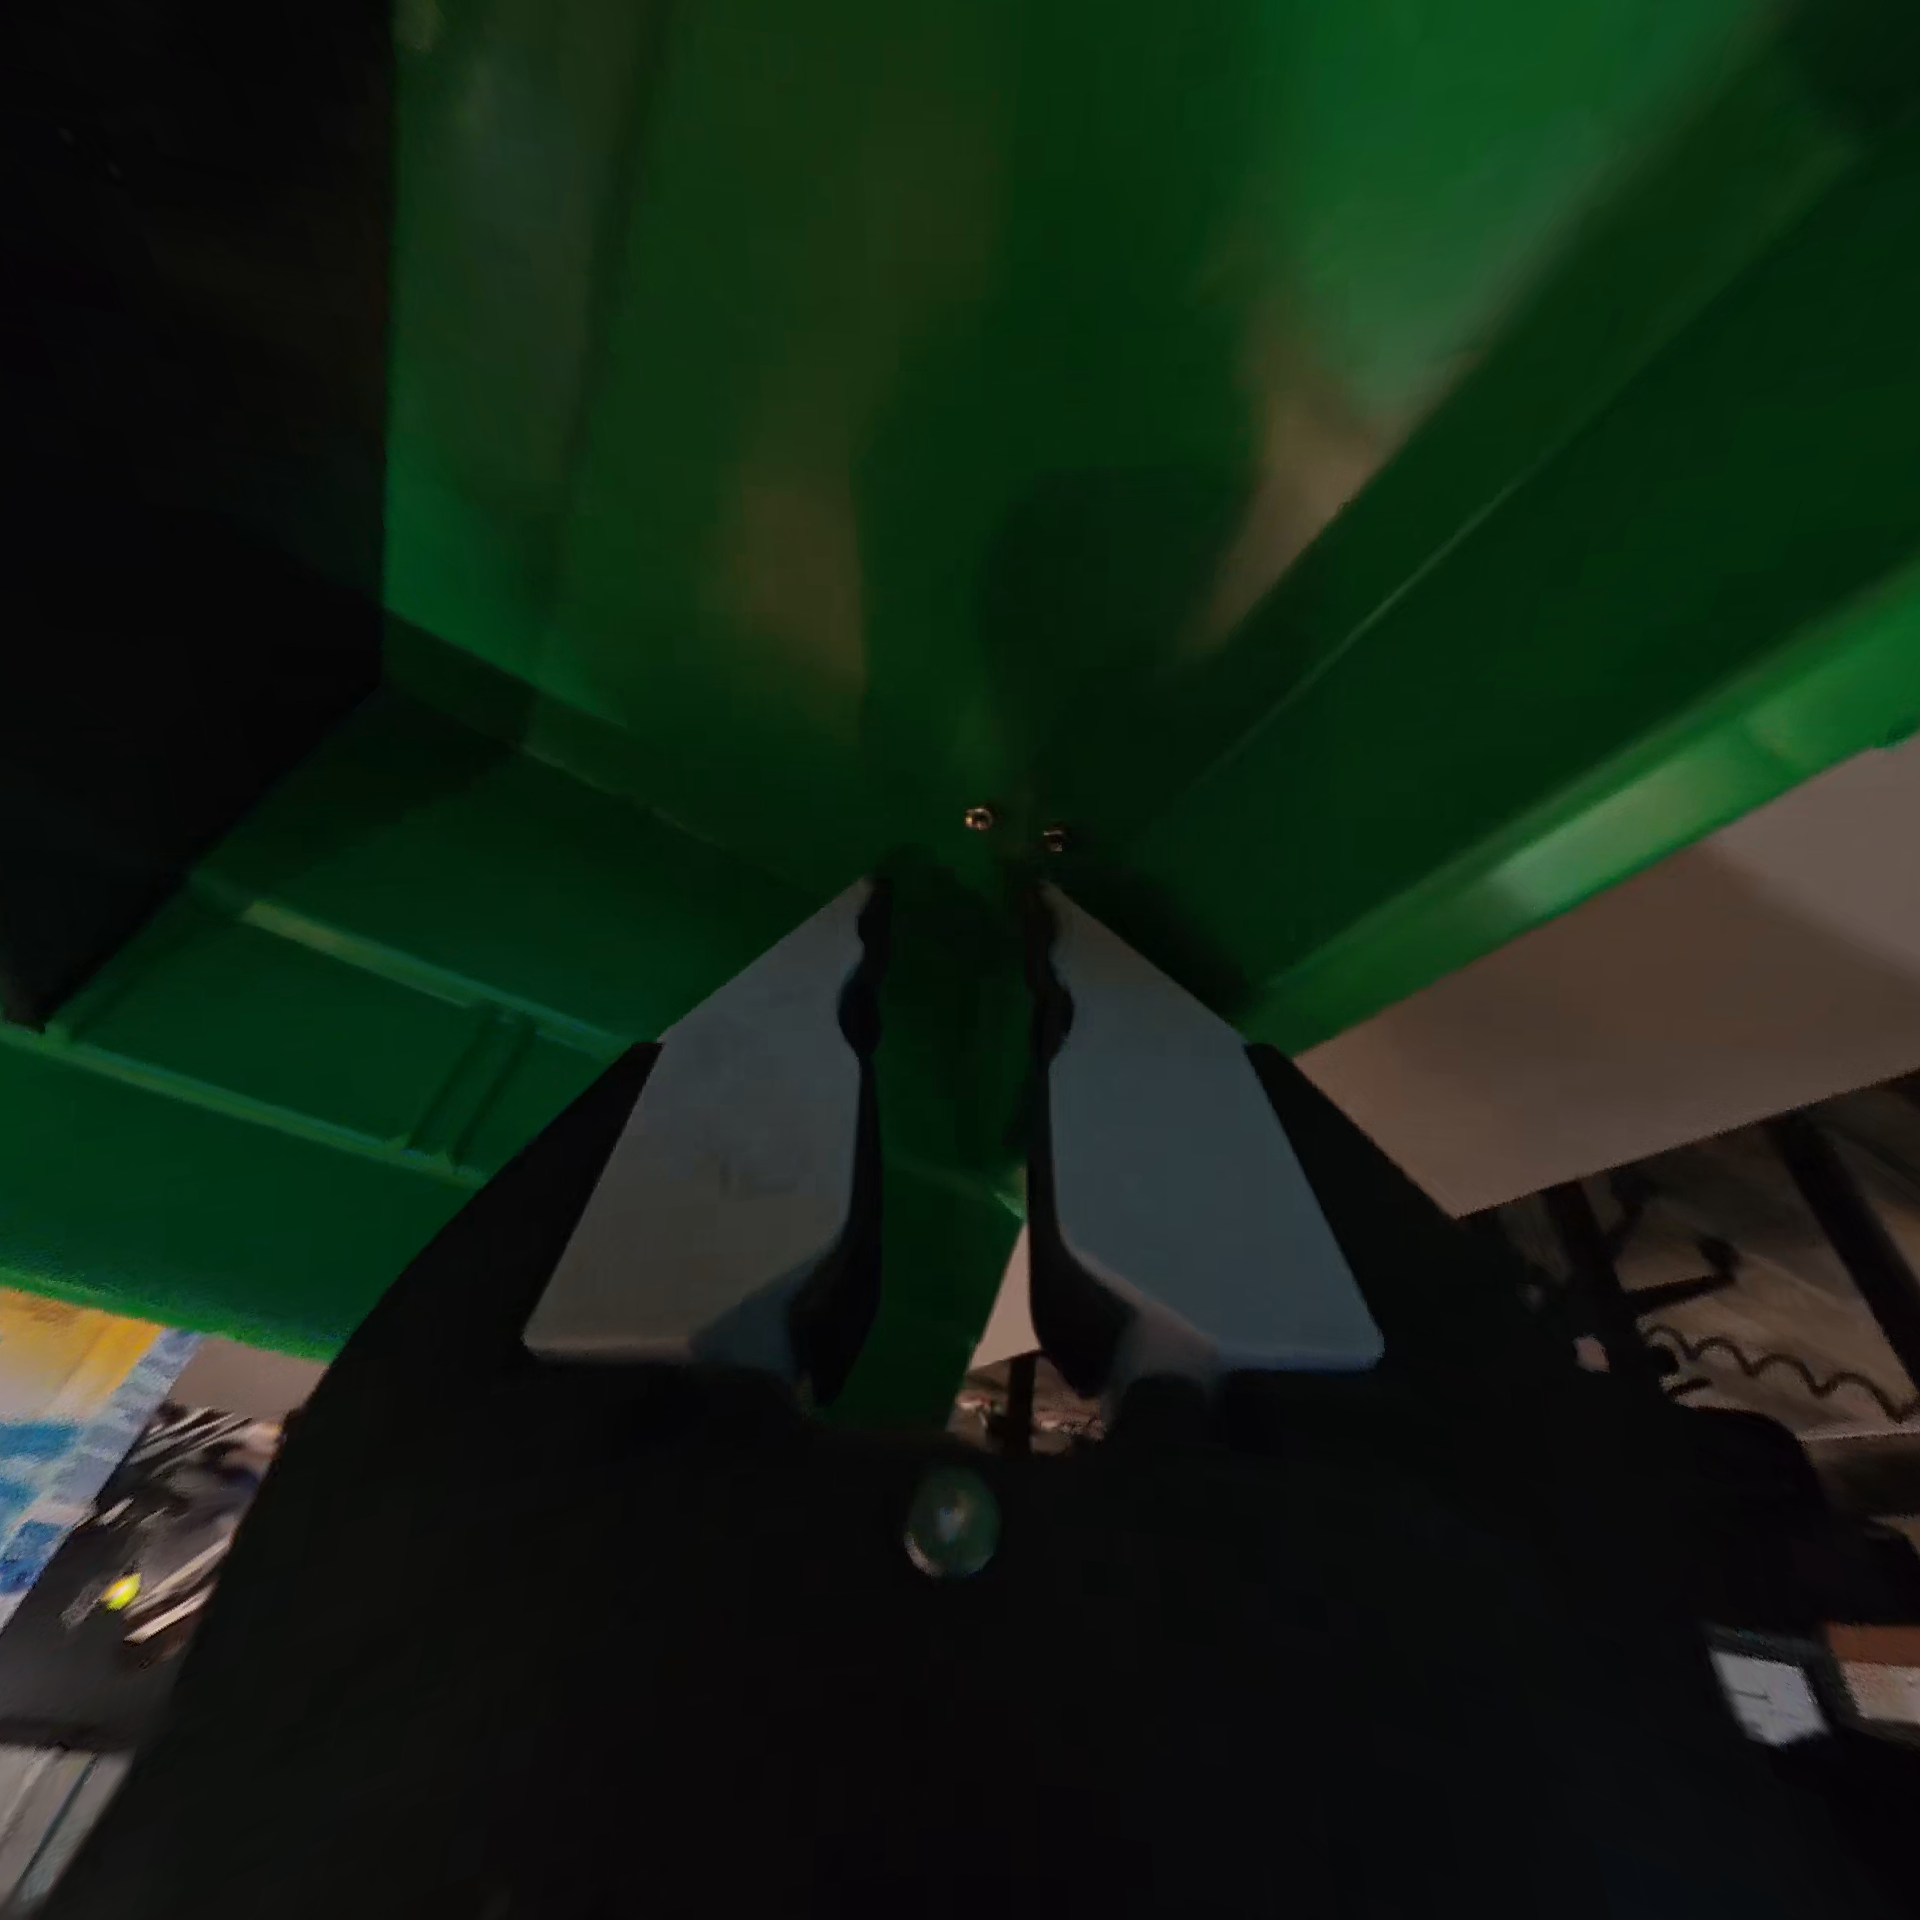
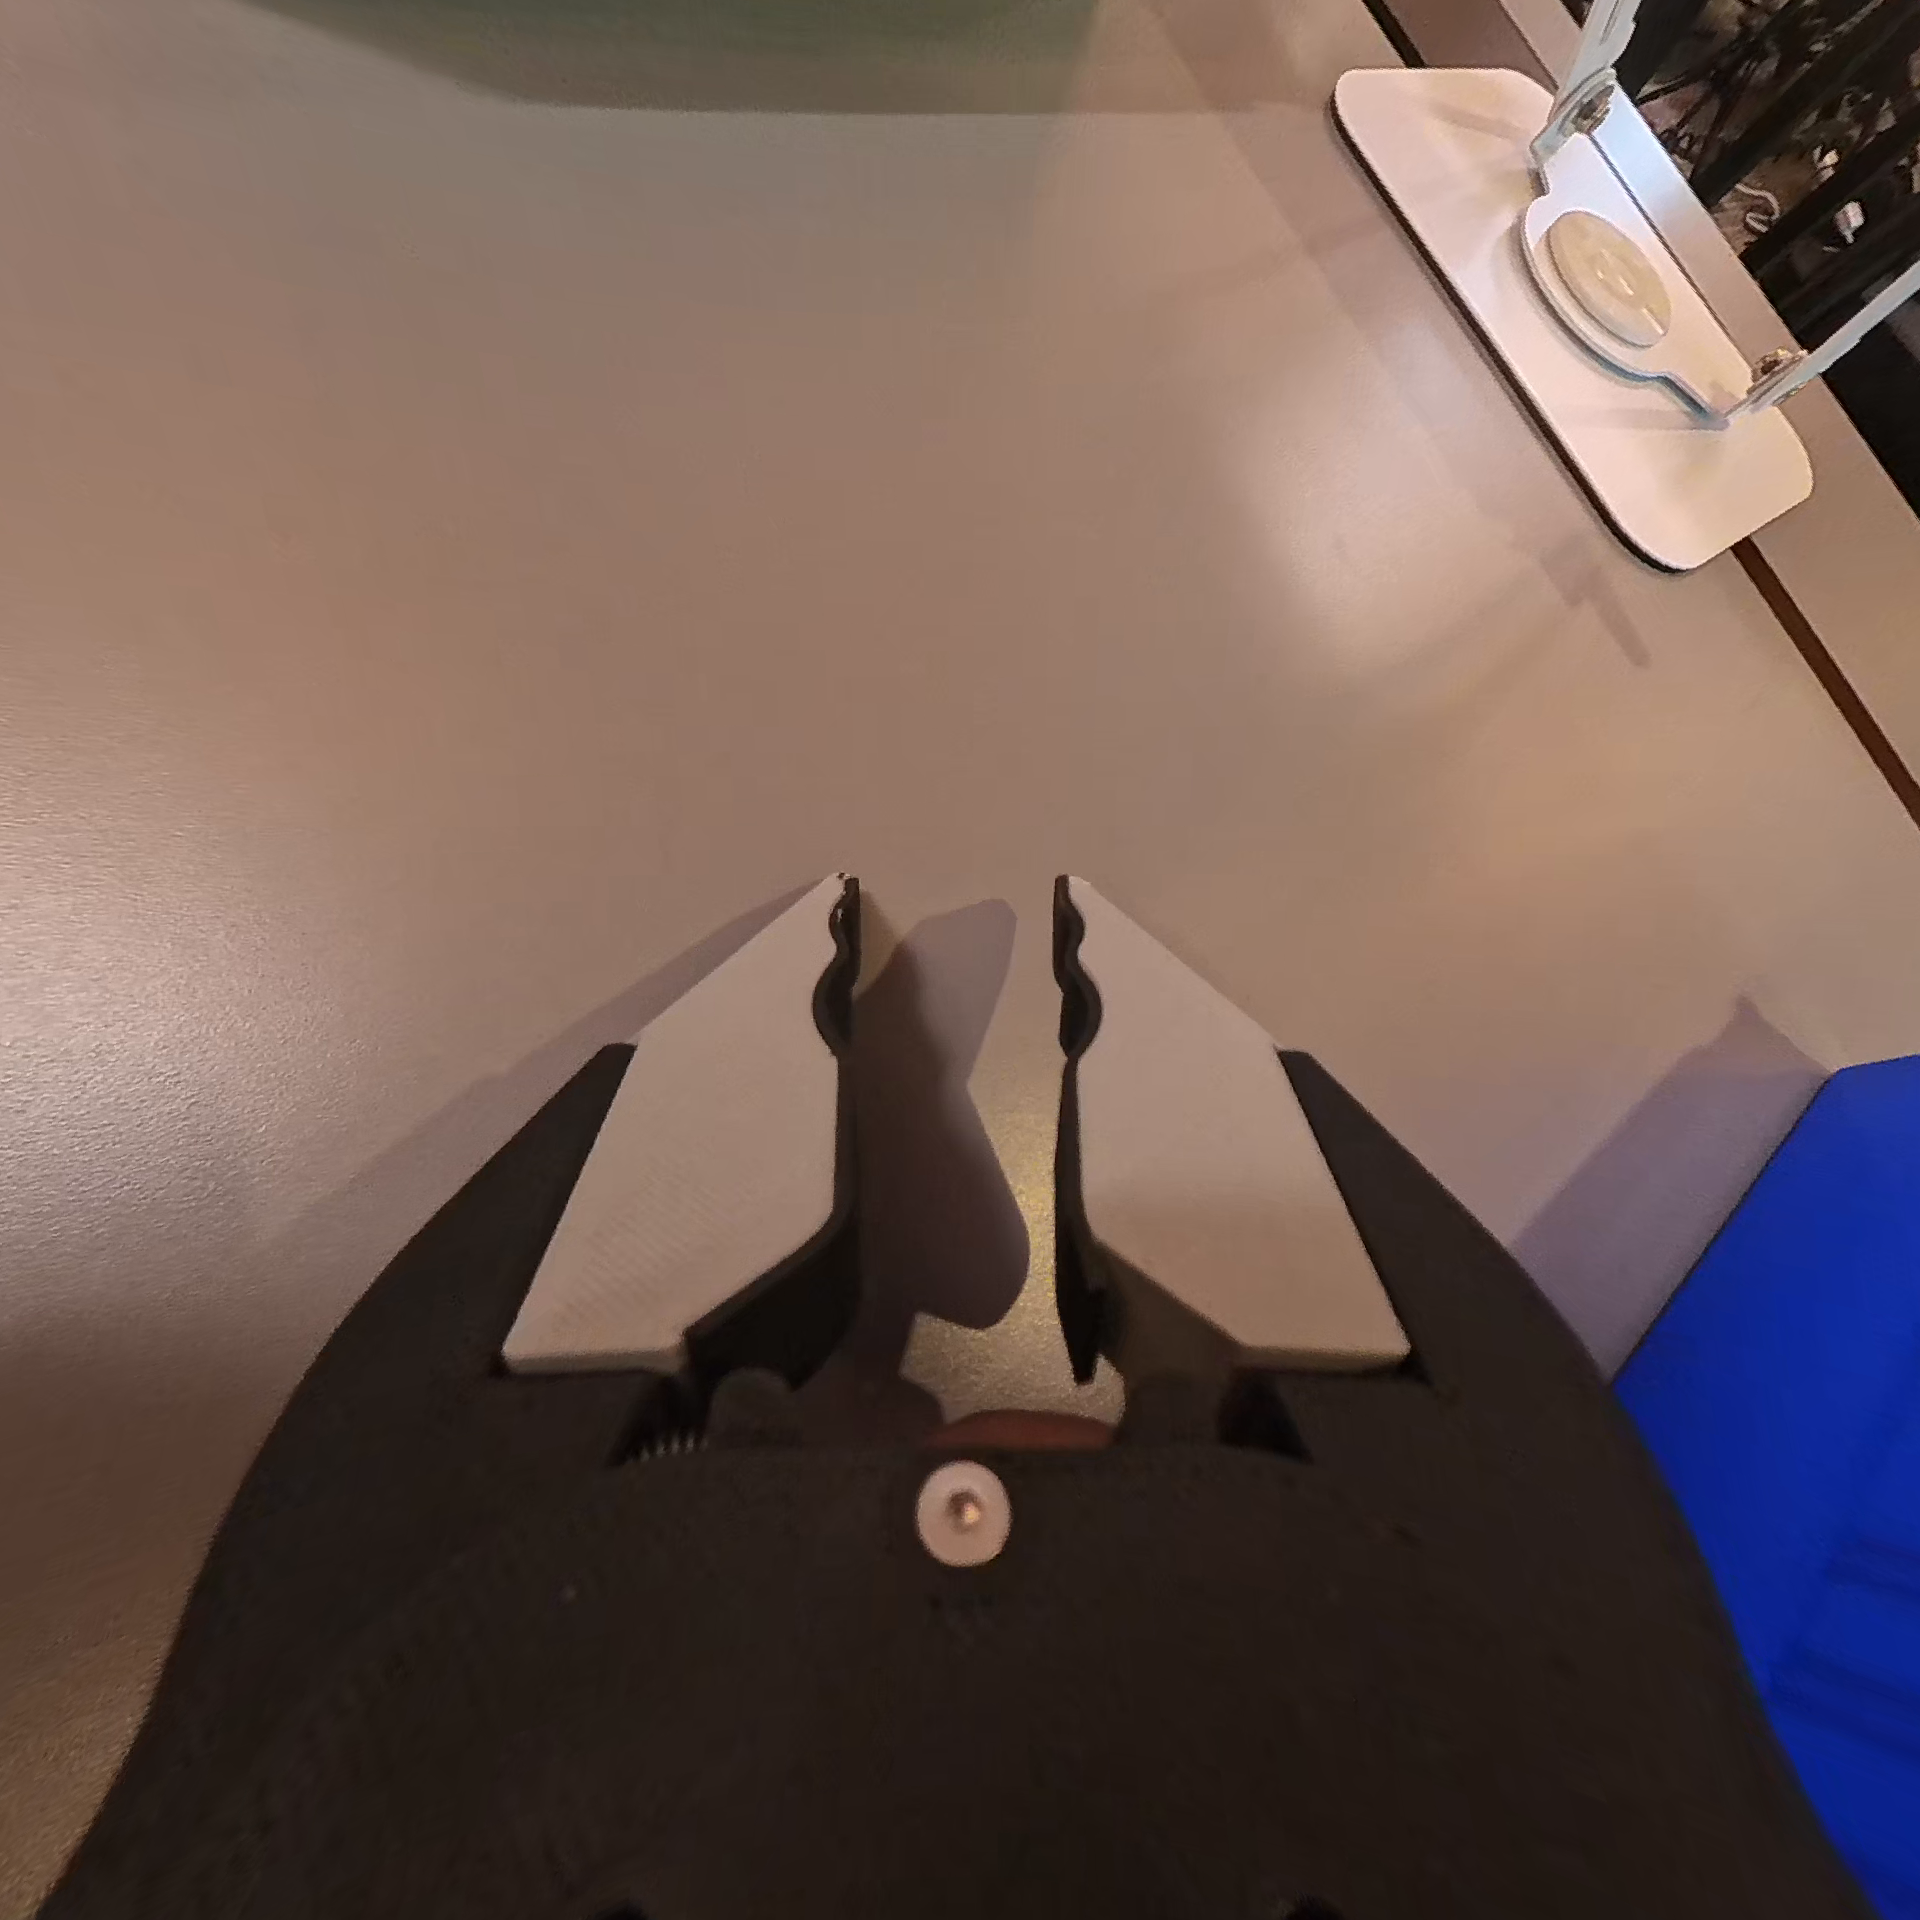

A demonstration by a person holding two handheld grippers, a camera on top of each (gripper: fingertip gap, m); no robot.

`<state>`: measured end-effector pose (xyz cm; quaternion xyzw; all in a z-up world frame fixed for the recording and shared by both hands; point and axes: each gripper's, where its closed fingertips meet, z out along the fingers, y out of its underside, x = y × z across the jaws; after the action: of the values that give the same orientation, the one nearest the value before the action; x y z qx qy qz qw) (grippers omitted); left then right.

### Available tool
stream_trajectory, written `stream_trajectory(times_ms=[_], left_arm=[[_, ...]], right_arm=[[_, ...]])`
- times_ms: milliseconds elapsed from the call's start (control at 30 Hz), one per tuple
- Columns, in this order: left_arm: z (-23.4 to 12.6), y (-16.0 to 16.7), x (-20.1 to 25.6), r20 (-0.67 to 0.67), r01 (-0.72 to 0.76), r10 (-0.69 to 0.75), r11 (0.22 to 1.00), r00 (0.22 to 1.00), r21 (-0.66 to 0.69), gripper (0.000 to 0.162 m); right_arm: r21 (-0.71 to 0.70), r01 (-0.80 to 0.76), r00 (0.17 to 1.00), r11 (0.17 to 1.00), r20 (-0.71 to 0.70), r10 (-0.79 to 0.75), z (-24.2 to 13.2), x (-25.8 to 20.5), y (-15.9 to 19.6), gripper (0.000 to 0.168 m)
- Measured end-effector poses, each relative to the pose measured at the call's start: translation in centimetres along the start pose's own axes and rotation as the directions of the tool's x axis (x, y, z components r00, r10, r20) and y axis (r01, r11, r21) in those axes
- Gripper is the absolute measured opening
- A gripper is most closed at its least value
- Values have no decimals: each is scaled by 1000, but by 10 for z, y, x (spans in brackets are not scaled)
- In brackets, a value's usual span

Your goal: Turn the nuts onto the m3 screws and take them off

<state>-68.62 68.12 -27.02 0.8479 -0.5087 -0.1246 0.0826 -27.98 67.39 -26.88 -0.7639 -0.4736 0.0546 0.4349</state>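
Observation:
In the left wrist view my left gripper (image 1: 958, 883) reaches into a green plastic bin (image 1: 1039, 364). Its jaws are open with a narrow gap and nothing between them. Two small metal nuts (image 1: 977, 818) lie on the bin's floor just beyond the fingertips; the second nut (image 1: 1055, 836) sits right by the right fingertip. In the right wrist view my right gripper (image 2: 956, 883) is open and empty, hovering low over the beige table (image 2: 623, 520). I see no screws in either view.
A white flat-based stand (image 2: 1579, 312) with a metal bracket sits at the table's far right edge. A blue bin (image 2: 1808, 1403) lies close on the right. A blurred green bin edge (image 2: 727, 62) shows at the top. Dark clutter lies beyond the table (image 1: 1714, 1299). The left gripper's tips are roughly 40 cm from the right gripper's.

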Motion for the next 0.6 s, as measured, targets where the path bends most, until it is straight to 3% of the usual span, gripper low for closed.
stream_trajectory(times_ms=[200, 300, 600], left_arm=[[5, -4, -1, 27, -40, 42, 997, 999, -60, 19], [3, -15, 4, -6, -39, 39, 999, 999, -3, 4], [1, -23, 1, -19, -1, 2, 999, 1000, 38, 3]], right_arm=[[0, -3, 1000, 1000, 2, 3, 0, 0, 0, 35], [-2, -2, 1000, 1000, 1, 2, 0, 0, 0, 35], [-2, 2, 1000, 1000, 1, -2, 0, 0, 0, 35]])
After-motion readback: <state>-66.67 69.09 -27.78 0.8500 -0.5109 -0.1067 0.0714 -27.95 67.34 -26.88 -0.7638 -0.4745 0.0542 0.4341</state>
